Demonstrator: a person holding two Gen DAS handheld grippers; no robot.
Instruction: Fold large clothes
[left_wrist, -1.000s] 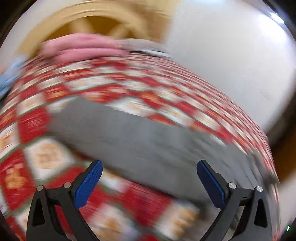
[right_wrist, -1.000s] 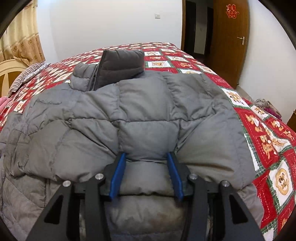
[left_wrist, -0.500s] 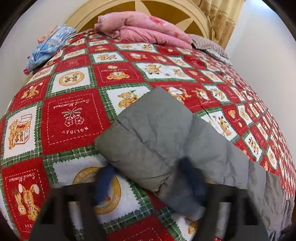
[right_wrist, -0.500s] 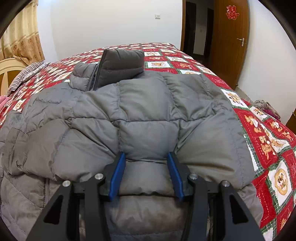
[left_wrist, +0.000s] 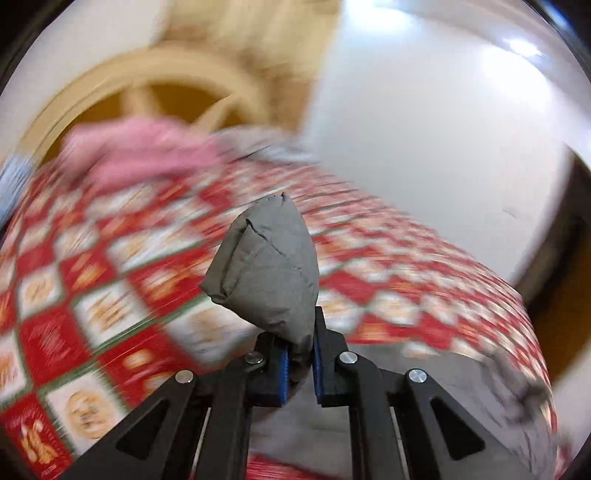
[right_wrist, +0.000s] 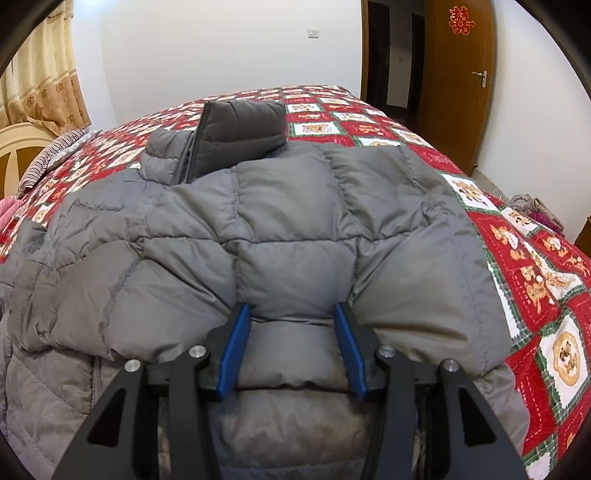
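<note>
While left gripper closes on sleeve | one jacket | one quilt

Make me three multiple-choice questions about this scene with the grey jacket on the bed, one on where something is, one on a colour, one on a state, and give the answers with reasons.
1. Where does the pink bedding lie?
A. by the headboard
B. on the floor by the door
C. on top of the jacket

2. What colour are the pads on the right gripper?
A. red
B. blue
C. yellow

3. What is the left gripper doing with the sleeve end?
A. hovering open above it
B. pinching it, jaws closing
C. resting shut beside it

Answers: 1 A, the pink heap sits just below the pale headboard. 2 B, both inner pads show blue against the puffer jacket. 3 B, grey fabric is squeezed between the narrow jaws and sticks up above them.
</note>
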